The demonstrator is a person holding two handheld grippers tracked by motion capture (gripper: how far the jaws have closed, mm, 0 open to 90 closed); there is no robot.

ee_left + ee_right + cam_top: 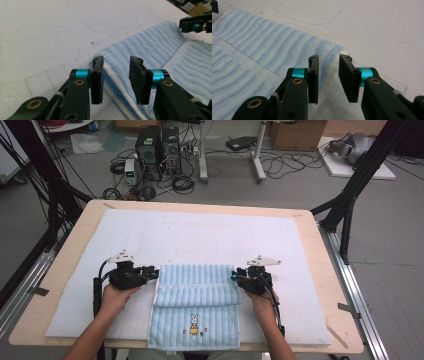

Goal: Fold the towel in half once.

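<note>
I have the blue towel (196, 306) lying partly folded at the bottom centre of the frame, 1 gripper at each end of the fold. The left gripper (115, 65) and right gripper (328, 62) both stand spread, straddling the towel's edge without pinching it. I should close both evenly, then lift together. Underneath lies a white mat (200, 232) on a wooden table (334, 310); cables and computers (159, 150) clutter the floor beyond.

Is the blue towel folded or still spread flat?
Folded: the blue towel shows its far part doubled over, a layered edge visible.
</note>
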